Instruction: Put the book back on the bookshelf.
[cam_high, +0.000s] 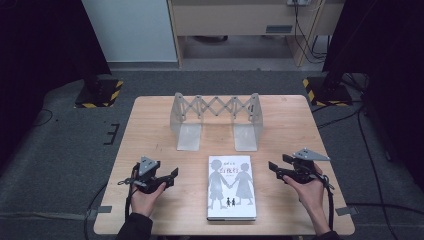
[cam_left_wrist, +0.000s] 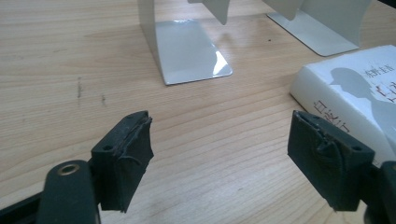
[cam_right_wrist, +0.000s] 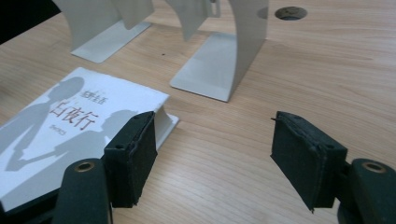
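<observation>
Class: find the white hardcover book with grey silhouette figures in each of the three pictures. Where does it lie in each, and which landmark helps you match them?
High view: the white hardcover book with grey silhouette figures lies flat at the table's near centre.
Left gripper view: its corner shows at the right edge.
Right gripper view: it lies at lower left.
Shared landmark: the grey metal expanding bookend rack beyond the book.

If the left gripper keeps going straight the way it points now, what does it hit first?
Probably the book: the left gripper, jaws open and empty, points across the table toward its near edge. In its own view the book sits right of centre, so it might slip past.
</observation>
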